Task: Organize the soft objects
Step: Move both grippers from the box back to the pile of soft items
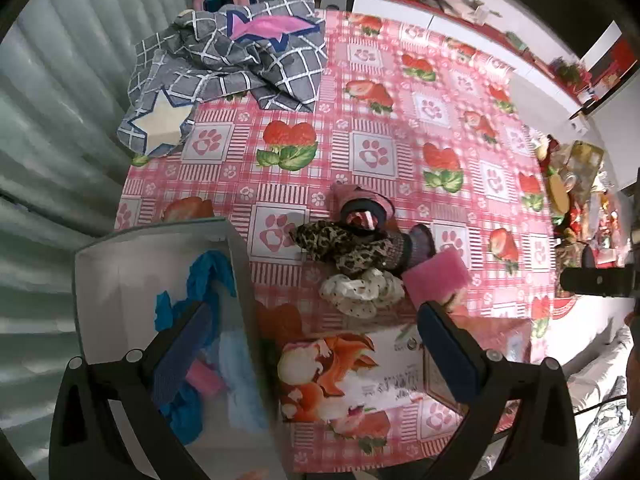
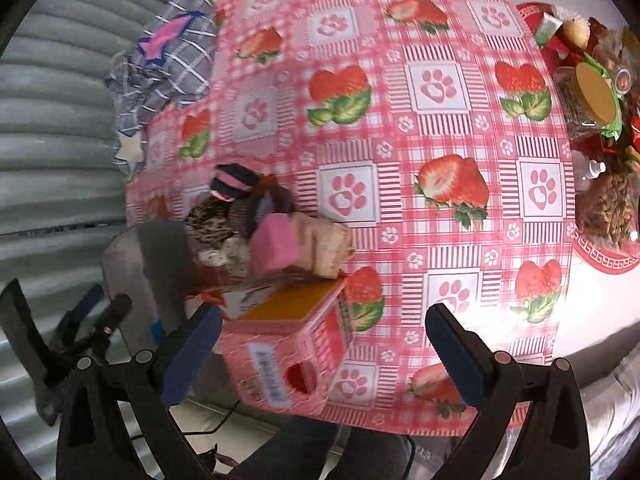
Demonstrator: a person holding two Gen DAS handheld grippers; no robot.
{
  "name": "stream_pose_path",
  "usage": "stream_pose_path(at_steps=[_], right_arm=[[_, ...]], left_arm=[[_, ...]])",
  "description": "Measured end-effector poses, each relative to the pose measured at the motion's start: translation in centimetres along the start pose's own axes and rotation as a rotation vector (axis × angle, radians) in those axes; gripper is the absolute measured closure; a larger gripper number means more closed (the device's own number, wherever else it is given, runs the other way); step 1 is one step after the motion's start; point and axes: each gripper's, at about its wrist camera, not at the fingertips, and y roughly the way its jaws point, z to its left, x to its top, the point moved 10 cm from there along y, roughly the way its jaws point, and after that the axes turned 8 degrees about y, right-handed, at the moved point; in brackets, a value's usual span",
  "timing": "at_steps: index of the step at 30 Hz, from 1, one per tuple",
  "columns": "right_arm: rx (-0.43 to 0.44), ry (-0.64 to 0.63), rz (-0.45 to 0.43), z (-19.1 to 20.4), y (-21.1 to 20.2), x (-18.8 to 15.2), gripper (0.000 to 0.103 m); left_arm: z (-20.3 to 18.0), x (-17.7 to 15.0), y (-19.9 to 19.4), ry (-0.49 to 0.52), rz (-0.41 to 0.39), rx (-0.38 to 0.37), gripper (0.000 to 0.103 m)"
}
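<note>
Both grippers [image 1: 316,344] [image 2: 324,352] gape empty, pink sponge [image 1: 436,276] just ahead of left.

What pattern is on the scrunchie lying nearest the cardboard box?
White with small dark dots; clearest in the left wrist view.

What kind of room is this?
Probably a home dining or living area: a table under a strawberry tablecloth, a snack tray at its edge, and a crumpled quilt on top.

I see a pink checked strawberry-and-paw-print tablecloth [image 2: 400,128], a corrugated grey metal wall [image 1: 52,128], and a gold-lidded glass jar [image 2: 592,96].
</note>
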Motion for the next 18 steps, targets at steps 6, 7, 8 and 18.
stream_pose_path(at_steps=[6, 7, 8, 18], right_arm=[[-0.025, -0.042, 0.062, 0.4, 3.4, 1.5, 0.0], [-0.025, -0.057, 0.078, 0.7, 4.2, 1.7, 0.0], [-0.024, -0.073, 0.098, 1.0, 5.2, 1.9, 0.0], [0.001, -0.242, 0.285, 4.8, 11.8, 1.6, 0.0]], left_arm=[[-0.4, 1.5, 2.5, 0.077, 0.062, 0.062, 0.0], [-0.5, 1.8, 3.1, 0.103, 0.075, 0.084, 0.0], [-0.5, 2.2, 3.7, 0.132, 0.086, 0.11, 0.0], [-0.6, 6.7, 9.8, 0.15, 0.197, 0.063, 0.0]])
